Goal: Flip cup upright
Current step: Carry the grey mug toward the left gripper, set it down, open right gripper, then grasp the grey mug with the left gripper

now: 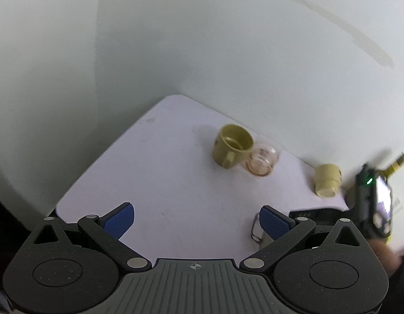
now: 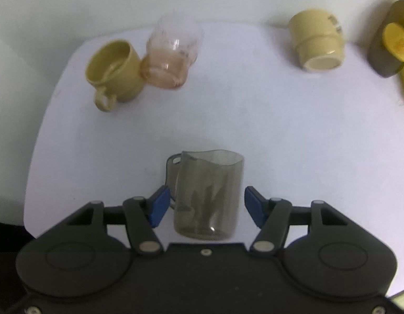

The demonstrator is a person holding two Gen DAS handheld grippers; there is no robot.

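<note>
The smoky translucent handled cup (image 2: 208, 196) is bracketed by the spread right gripper (image 2: 204, 206) — closing is judged next; the left gripper (image 1: 195, 221) is held spread, empty.

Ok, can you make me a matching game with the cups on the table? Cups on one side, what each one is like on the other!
Cups:
1. olive mug
2. pink glass cup
3. cream cup
4. smoky grey mug

What it is like:
A. stands between the open fingers of the right gripper
B. see-through, touching the olive mug
C. opening faces up, handle toward the camera
D. base facing the camera, alone near the wall

Pairs: 1-C, 2-B, 3-D, 4-A
</note>
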